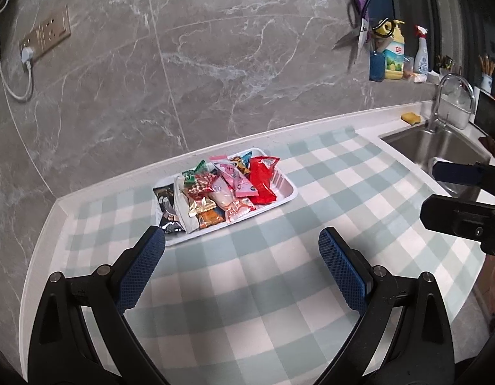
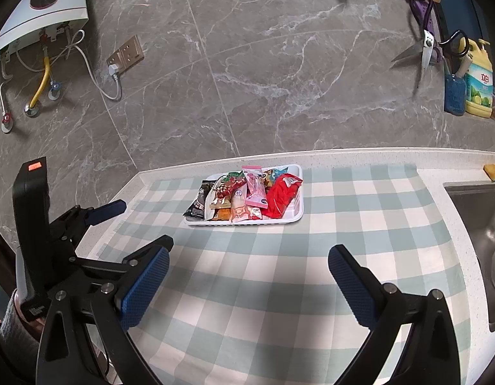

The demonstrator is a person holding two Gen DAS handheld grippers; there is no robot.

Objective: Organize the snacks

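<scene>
Both tools wide, holding nothing: left tool (image 1: 242, 240), right tool (image 2: 249, 263), above the checked table (image 1: 279, 288). Snack packets sit piled in white tray (image 1: 289, 192) near the wall. Probably all sorted; red packet (image 1: 261, 179) lies topmost, so grip its edge first.

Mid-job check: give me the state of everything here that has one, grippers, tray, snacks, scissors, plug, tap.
Left gripper: open, empty, above the cloth.
Right gripper: open, empty, above the cloth.
Tray: flat on the checked cloth, piled with snacks.
Red packet: lying in the tray, sealed as far as shows.
Scissors: hanging on the wall, blades apart.
Plug: in the socket.
Tap: no water seen.
</scene>
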